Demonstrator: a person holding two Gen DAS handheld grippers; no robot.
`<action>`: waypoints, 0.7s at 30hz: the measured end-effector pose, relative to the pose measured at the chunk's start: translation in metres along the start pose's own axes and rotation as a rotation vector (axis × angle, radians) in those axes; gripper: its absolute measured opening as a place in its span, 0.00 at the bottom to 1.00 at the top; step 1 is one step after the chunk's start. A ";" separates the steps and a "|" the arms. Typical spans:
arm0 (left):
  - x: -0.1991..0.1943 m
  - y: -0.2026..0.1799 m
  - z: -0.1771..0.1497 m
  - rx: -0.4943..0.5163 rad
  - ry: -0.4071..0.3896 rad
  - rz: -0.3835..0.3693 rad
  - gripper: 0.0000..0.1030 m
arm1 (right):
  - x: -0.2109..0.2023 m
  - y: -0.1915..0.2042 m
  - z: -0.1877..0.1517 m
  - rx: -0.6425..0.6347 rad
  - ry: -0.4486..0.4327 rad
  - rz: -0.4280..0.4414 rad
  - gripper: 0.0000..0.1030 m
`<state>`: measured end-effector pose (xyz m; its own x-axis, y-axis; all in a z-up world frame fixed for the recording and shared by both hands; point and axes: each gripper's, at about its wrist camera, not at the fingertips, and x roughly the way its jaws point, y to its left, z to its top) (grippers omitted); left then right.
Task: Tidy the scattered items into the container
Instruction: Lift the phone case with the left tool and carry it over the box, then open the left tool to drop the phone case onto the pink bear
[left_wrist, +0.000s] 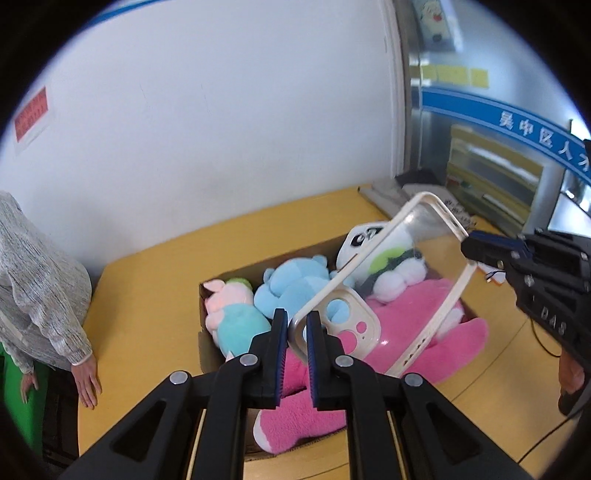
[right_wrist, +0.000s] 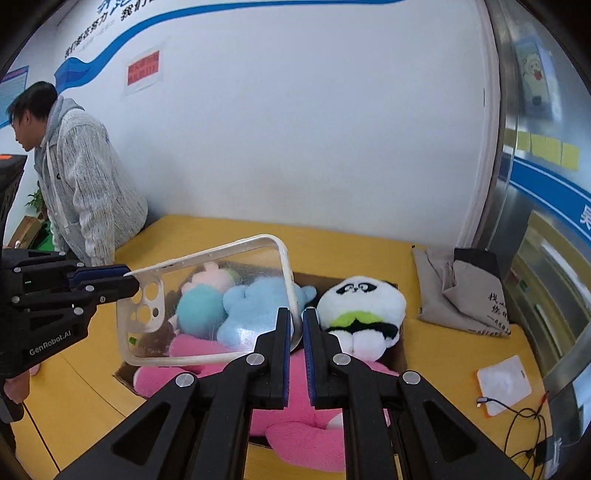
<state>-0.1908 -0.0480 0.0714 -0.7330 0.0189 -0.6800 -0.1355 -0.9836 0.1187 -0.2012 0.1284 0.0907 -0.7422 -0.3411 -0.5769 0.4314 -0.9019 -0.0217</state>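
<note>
- left gripper (left_wrist: 296, 325) clamped on clear phone case (left_wrist: 384, 288) corner
- right gripper (right_wrist: 295, 323) clamped on opposite corner
- case held above cardboard box (left_wrist: 207, 295) of plush toys

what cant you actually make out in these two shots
- Cardboard box: its near wall is hidden by the left gripper in the left wrist view.
- Big pink plush toy: its head is covered by the right gripper in the right wrist view.
- Clear phone case with a cream rim: toys behind it look hazy.
- Grey cloth bag: its black writing is too small to read.
</note>
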 end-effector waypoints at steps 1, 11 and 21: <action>0.018 0.000 0.000 -0.001 0.027 0.003 0.09 | 0.014 -0.003 -0.006 0.019 0.026 0.005 0.08; 0.147 -0.002 -0.036 -0.045 0.245 0.040 0.12 | 0.113 -0.016 -0.082 0.155 0.224 -0.009 0.09; 0.100 0.028 -0.046 -0.226 0.091 -0.022 0.53 | 0.051 -0.055 -0.095 0.278 0.023 0.036 0.91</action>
<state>-0.2373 -0.0821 -0.0267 -0.6668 0.0348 -0.7444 0.0091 -0.9985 -0.0549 -0.2140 0.1855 -0.0156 -0.7156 -0.3708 -0.5919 0.2976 -0.9285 0.2220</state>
